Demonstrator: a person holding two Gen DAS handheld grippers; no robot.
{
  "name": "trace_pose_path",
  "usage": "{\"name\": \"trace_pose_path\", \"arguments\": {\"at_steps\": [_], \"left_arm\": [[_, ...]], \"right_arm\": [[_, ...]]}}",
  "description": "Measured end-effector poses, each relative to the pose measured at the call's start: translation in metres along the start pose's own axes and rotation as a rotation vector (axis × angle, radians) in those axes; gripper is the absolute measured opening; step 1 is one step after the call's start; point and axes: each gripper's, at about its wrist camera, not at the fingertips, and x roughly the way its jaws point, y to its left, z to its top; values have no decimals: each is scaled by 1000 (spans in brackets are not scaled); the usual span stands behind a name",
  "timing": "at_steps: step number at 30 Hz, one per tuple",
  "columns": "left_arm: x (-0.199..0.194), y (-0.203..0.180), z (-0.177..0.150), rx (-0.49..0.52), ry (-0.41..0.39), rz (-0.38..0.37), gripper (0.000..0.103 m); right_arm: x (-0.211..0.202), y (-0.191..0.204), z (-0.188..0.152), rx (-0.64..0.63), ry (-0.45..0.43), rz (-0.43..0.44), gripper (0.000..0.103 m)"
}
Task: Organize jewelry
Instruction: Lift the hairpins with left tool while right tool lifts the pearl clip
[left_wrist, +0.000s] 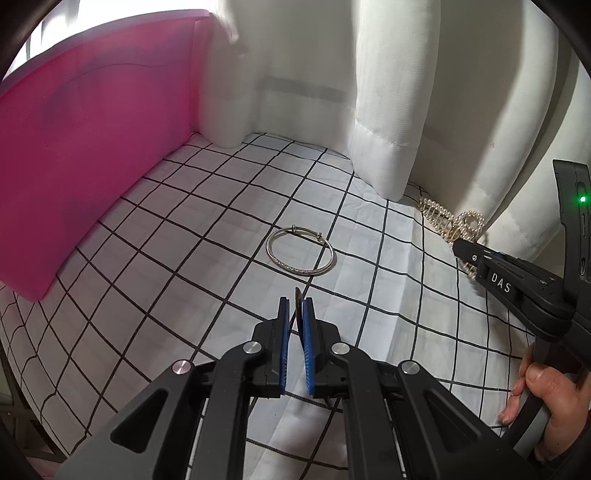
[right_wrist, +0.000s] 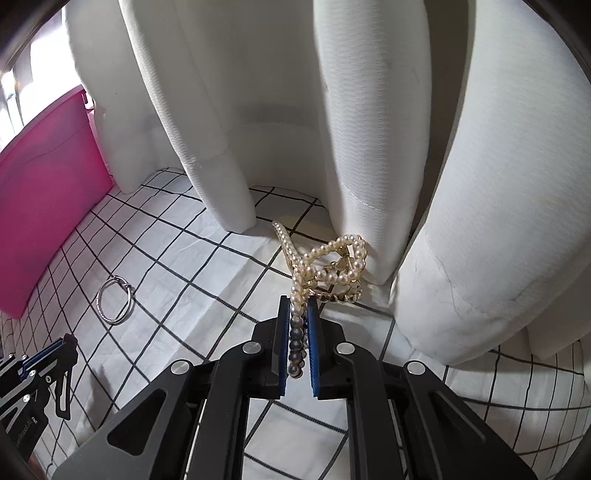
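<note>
A pink container (left_wrist: 85, 147) stands at the left on the checked cloth (left_wrist: 184, 229) covering the table; only its outer wall shows, so its contents cannot be told. White curtains (left_wrist: 388, 92) hang along the back.

The left gripper (left_wrist: 297, 306) has its jaws pressed together on a thin dark piece (left_wrist: 297, 297) that stands edge-on between the blue pads; what the piece is cannot be told. Just beyond it, a silver bangle (left_wrist: 301, 254) lies flat on the cloth, apart from the jaws.

The right gripper (right_wrist: 298, 314) has its jaws clamped on a pearl strand (right_wrist: 297, 325), which runs back between the pads. The rest of the pearl jewelry (right_wrist: 332, 266), with gold-coloured parts, is bunched ahead of the jaws against the foot of a curtain fold.

The left wrist view shows the right gripper from the side, with a green light on its body and a hand (left_wrist: 543, 391) around its handle; the pearls there are partly hidden behind the fingers. The right wrist view alone shows the pearls lying between the pads, and the left gripper only at its lower left edge.
</note>
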Motion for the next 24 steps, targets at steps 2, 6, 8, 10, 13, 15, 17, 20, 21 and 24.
{"name": "trace_pose_path", "arguments": {"at_steps": [2,6,8,10,13,15,17,20,21,24], "left_arm": [[-4,4,1,13,1,-5,7],[-13,11,2,24,2,-12,7],[-17,14,3,29,2,-19,7],[-21,16,4,38,0,-21,7],[-25,20,6,42,-1,-36,7],[-28,22,7,45,-1,-45,7],[-32,25,6,49,-2,-56,7],[-36,27,7,57,-2,-69,7],[-37,28,8,58,-4,-72,7],[-42,31,9,61,-8,-82,7]], "right_arm": [[-6,4,1,-4,-3,0,7],[-16,11,-6,-1,0,5,7],[-21,12,-10,18,1,13,7],[-26,10,-13,36,3,18,7],[-32,8,-18,81,2,35,7],[-37,8,-20,95,-3,33,7],[-43,11,-21,96,-13,24,7],[-55,14,-22,96,-23,20,6],[-58,15,-23,98,-24,21,6],[-63,15,-28,115,-9,27,6]]}}
